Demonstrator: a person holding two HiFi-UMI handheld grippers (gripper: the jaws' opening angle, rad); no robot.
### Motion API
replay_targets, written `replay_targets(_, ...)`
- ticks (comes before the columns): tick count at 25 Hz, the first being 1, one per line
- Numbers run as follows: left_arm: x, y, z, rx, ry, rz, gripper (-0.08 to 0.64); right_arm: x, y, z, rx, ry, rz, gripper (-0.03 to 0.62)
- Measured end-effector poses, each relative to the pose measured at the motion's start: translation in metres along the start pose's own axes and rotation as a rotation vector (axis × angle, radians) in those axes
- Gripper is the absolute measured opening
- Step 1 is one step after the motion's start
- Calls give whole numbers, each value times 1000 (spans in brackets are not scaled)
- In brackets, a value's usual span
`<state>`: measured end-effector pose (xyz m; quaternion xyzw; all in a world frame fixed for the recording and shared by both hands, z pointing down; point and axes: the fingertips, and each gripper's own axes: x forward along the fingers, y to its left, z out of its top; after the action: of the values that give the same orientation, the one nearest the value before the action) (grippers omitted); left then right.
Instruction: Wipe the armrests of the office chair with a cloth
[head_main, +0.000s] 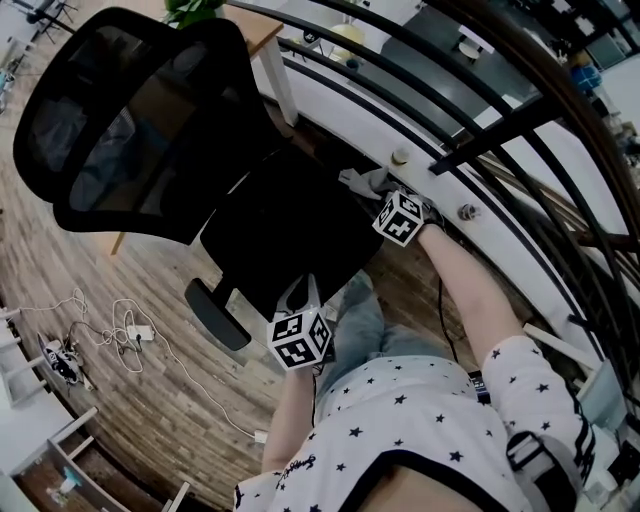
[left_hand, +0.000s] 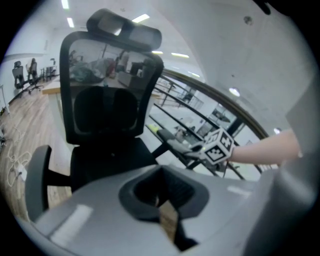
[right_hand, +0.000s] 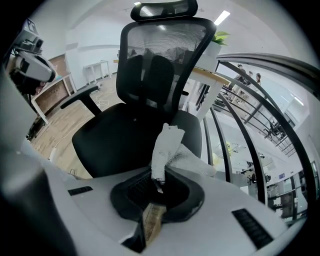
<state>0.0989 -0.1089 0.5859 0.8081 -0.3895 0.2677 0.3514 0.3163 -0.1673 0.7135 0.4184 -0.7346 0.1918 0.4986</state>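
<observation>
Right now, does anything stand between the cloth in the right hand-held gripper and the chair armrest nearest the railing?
Nothing visible does. The right hand-held gripper holds the cloth right at that armrest; contact itself cannot be confirmed.

1 office chair (head_main: 190, 160), 2 armrests (left_hand: 36, 182) (left_hand: 168, 138), 1 cloth (right_hand: 167, 147), 2 hand-held grippers (head_main: 300, 296) (head_main: 380, 190), 2 marker cubes (head_main: 300, 340) (head_main: 400, 217), 1 potted plant (right_hand: 220, 39)

Both arms extended; both pairs of jaws closed.
The grey two-jaw left gripper (head_main: 300, 298), which carries a black-and-white marker cube, sits toward 6 o'clock in the head view on the bare left forearm (head_main: 292, 410), jaws together with nothing between them. The matching grey right gripper (head_main: 386, 190) lies at 2 o'clock from it, bare right forearm (head_main: 470, 285) stretched out, jaws clamped on a crumpled white cloth (right_hand: 167, 147).
</observation>
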Motion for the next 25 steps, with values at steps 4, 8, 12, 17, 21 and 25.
replay_targets(4, -2, -6, 0, 10, -10, -10, 3, -4, 6, -8, 0, 6, -4, 28)
replay_targets(8, -6, -8, -6, 12, -12, -13, 3, -9, 15, -14, -16, 10, -7, 28)
replay_targets(12, -10, -13, -12, 21, -6, -17, 3, -16, 22, -23, -4, 15, 11, 28)
replay_targets(17, -14, -16, -19, 21, 3, -19, 3, -20, 39, -43, -40, 71, 38, 28)
replay_targets(21, -16, -17, -21, 27, -4, -20, 3, -20, 42, -50, -32, 78, 25, 28)
replay_targets(25, -20, -16, -20, 30, -23, -15, 3, -25, 42, -51, -13, 74, 16, 28)
